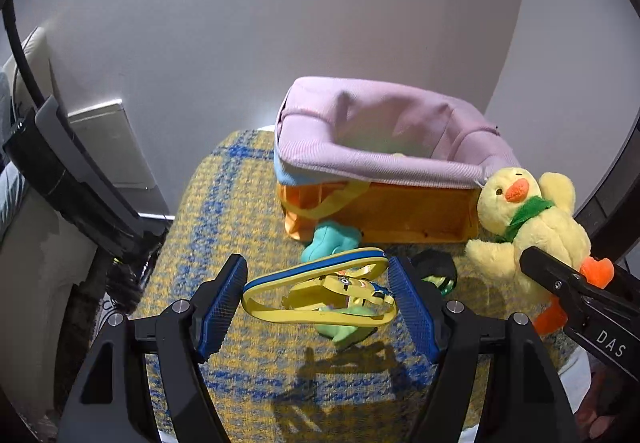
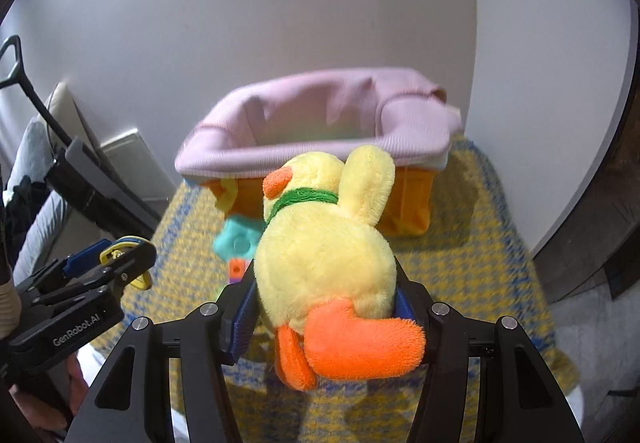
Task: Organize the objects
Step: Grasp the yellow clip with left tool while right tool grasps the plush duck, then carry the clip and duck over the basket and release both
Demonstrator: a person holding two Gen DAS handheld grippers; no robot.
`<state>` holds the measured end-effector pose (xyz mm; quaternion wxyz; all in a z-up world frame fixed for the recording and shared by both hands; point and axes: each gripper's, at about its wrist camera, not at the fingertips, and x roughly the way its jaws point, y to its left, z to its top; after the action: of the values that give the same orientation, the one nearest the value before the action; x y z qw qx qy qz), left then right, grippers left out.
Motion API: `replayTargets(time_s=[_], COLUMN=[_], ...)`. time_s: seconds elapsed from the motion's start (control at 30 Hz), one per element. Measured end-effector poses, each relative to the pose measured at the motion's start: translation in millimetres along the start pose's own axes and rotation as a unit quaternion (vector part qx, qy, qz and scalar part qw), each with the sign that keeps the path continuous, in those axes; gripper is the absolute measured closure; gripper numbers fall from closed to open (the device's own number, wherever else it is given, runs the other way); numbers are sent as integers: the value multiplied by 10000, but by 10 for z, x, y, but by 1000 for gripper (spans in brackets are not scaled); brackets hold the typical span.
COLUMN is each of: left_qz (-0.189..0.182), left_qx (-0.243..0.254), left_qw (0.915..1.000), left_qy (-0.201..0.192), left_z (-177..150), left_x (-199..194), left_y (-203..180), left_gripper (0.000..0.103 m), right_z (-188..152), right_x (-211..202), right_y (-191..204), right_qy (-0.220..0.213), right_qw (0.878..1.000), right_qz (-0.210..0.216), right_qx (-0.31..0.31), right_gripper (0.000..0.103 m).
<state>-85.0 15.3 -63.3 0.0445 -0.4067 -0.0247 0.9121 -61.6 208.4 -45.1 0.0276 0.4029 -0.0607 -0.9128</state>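
Currently, left claw (image 1: 316,303) grips a yellow sandal (image 1: 320,295); right claw (image 2: 324,307) clamps plush duck (image 2: 324,251) near basket (image 2: 304,147).

Support surface: a woven yellow-and-blue checked rug (image 1: 224,203). Resting directly on it: a basket (image 1: 420,215) with orange sides and a pink liner, set toward the wall; a teal toy (image 1: 330,239) touching the basket's front; a dark, partly green object (image 1: 436,269) near it, unidentifiable.

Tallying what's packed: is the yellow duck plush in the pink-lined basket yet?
Out. The duck is clamped in the right gripper, in front of the basket.
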Motion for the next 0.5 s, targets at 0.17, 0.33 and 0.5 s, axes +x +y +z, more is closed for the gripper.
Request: replayTargets(time_s=[0.17,0.33,0.5], left_qz=[-5,-37,-87], left_qx=[19,53,156], left_qw=[10000,9998,9992], left_qy=[-91,-208,-369], left_z=[227,463,734], left_x=[-74,-110,-132], left_y=[-27,-43,-121], left_gripper=[30,30,30], right_z=[202,420,655], right_x=[-90,-149,-208], right_y=[-10,-15,-24], right_qy=[-143,-308,-490], right_qw=[9999,9995,9986], right_qz=[-55,-121,-174], right_qx=[20,-16,-39], right_gripper=[46,46,46])
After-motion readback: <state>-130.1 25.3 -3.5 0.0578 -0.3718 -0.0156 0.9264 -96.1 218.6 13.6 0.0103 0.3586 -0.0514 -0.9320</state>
